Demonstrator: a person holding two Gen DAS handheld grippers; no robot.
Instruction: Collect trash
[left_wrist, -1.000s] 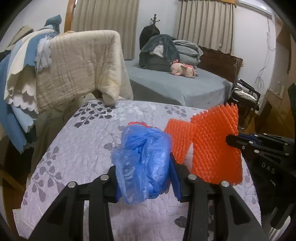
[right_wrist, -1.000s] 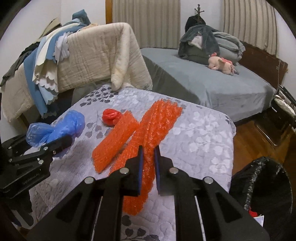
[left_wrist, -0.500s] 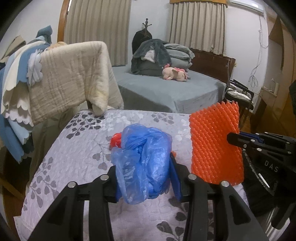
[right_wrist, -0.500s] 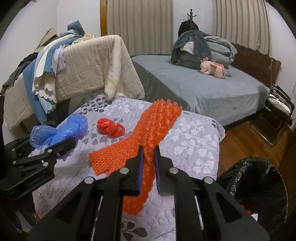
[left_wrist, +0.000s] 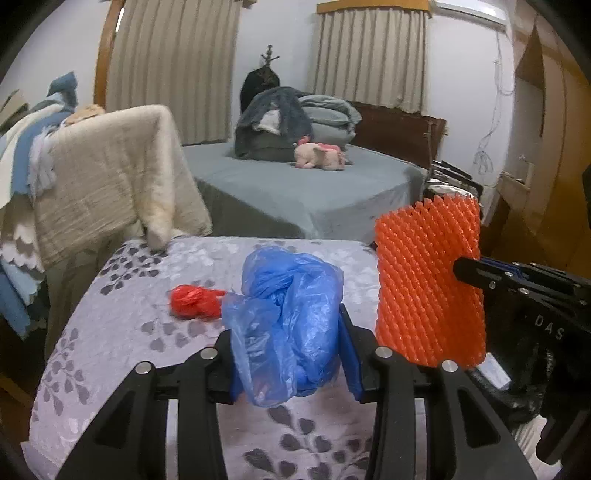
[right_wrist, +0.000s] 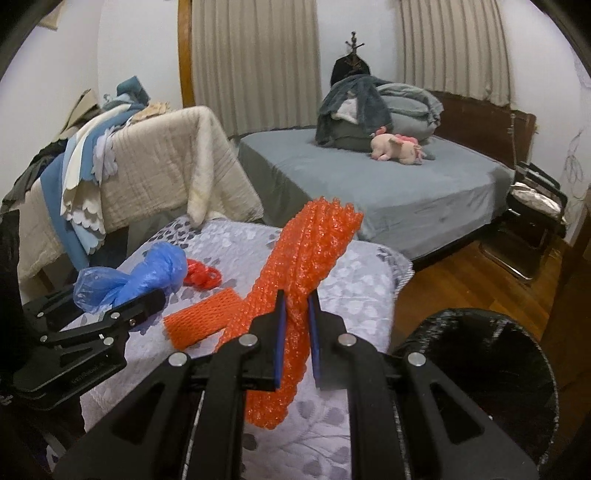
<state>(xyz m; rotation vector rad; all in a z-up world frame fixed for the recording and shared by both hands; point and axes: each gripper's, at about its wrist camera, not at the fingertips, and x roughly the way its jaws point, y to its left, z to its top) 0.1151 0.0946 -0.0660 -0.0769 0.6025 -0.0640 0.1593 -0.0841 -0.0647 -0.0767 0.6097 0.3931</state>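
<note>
My left gripper (left_wrist: 288, 332) is shut on a crumpled blue plastic bag (left_wrist: 284, 317), held just above the flowered grey tablecloth (left_wrist: 122, 332). My right gripper (right_wrist: 295, 332) is shut on a long orange foam net sheet (right_wrist: 306, 258), lifted off the table; in the left wrist view this sheet (left_wrist: 428, 284) hangs at the right. A smaller orange net piece (right_wrist: 203, 325) and a crumpled red bag (right_wrist: 201, 277) lie on the cloth. The black-lined trash bin (right_wrist: 480, 373) stands open at the lower right of the table.
A chair draped with beige and blue blankets (right_wrist: 147, 177) stands left of the table. Behind it is a grey bed (right_wrist: 388, 192) with folded bedding and a pink plush toy (right_wrist: 399, 147). A folding chair (right_wrist: 535, 221) stands on the wooden floor at the right.
Both grippers have risen and shifted right with their loads. The orange sheet now hangs clear of the table, the red bag shows beside the blue bag, and the bin looms larger.
</note>
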